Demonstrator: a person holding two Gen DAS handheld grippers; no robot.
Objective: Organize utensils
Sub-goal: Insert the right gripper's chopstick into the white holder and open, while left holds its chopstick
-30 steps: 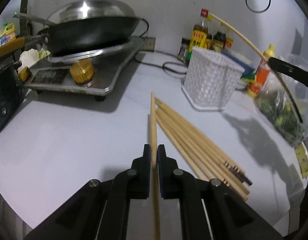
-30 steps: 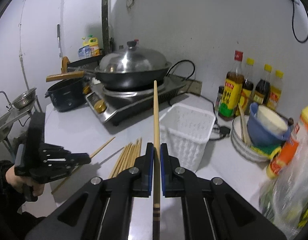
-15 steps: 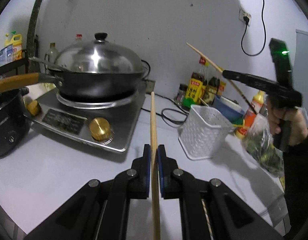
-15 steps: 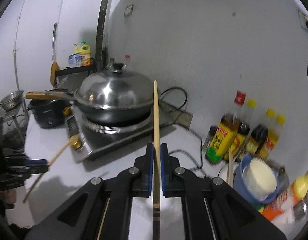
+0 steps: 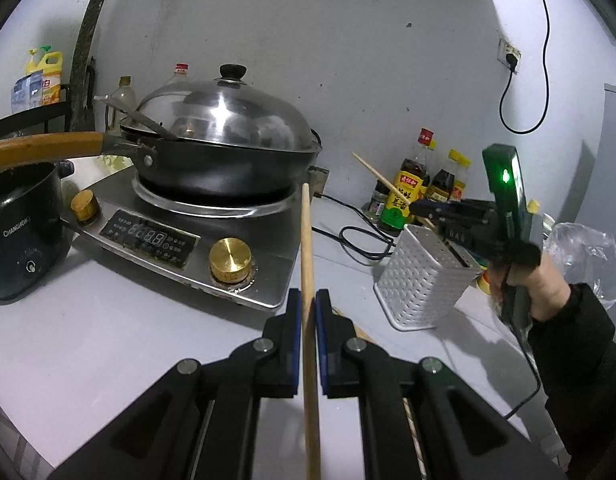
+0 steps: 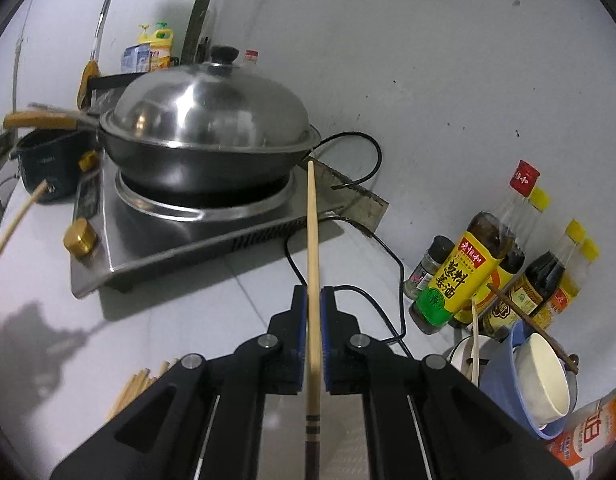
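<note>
My left gripper (image 5: 307, 300) is shut on a wooden chopstick (image 5: 307, 240) that points forward, held above the white counter. My right gripper (image 6: 314, 298) is shut on another chopstick (image 6: 313, 232) with a dark banded end. In the left wrist view the right gripper (image 5: 424, 208) hovers over the white perforated holder (image 5: 420, 280), its chopstick (image 5: 378, 174) slanting up to the left. Loose chopsticks (image 6: 138, 384) lie on the counter at the lower left of the right wrist view. The holder is out of the right wrist view.
A lidded wok (image 5: 216, 148) sits on an induction cooker (image 5: 180, 232). A black electric pot (image 5: 22, 232) stands at the left. Sauce bottles (image 6: 480, 264) and stacked bowls (image 6: 536, 380) stand by the wall at the right. A black cord (image 5: 356, 236) runs across the counter.
Both grippers have lifted with their chopsticks. The right gripper has come down close over the white holder. The left gripper has risen from the pile of chopsticks.
</note>
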